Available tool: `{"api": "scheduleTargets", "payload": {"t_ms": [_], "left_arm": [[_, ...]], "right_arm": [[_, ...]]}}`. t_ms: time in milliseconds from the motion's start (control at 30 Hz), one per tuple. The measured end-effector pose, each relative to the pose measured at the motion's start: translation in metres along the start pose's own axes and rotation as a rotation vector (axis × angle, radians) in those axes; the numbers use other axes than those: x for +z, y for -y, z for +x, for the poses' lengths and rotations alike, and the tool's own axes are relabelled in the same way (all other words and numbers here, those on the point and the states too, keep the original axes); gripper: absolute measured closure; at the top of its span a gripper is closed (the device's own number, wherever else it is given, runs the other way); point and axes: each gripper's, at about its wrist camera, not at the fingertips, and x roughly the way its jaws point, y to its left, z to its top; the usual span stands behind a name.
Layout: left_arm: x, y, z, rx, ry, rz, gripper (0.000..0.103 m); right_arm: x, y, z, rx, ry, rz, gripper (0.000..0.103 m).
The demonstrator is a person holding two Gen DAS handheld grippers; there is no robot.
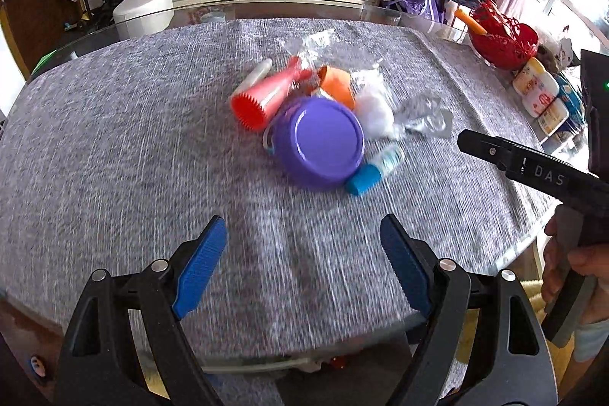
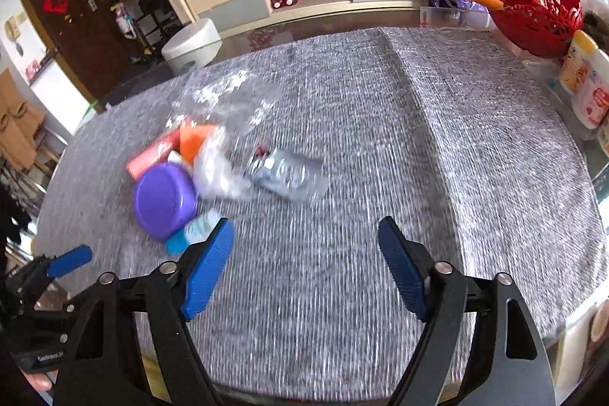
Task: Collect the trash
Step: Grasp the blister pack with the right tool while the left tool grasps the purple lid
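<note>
Purple bowl [image 1: 319, 143] lies upside-down (amid wrappers); left gripper [image 1: 302, 267] and right gripper [image 2: 306, 263] spread, empty

table [image 1: 114, 147] | grey cloth cover | trash heap [image 1: 323, 117] mid-table (purple bowl [image 1: 323, 143] upturned) | red basket [image 1: 506, 44] at edge
</note>
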Motion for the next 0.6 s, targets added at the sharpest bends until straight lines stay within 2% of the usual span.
{"api": "scheduleTargets", "payload": {"t_ms": [200, 467, 600], "left_arm": [[0.021, 0.002, 0.016, -0.008, -0.002, -0.008, 0.025], [0.046, 0.012, 0.039, -0.012, -0.010, -0.010, 0.025], [0.051, 0.016, 0.058, -0.003, -0.039, -0.005, 0.024]], "right_arm": [[0.011, 0.003, 0.021, 0.012, -0.026, 0.000, 0.047], [0.018, 0.010, 0.036, 0.021, -0.045, 0.006, 0.048], [0.021, 0.011, 0.041, 0.034, -0.051, 0.006, 0.050]]}}
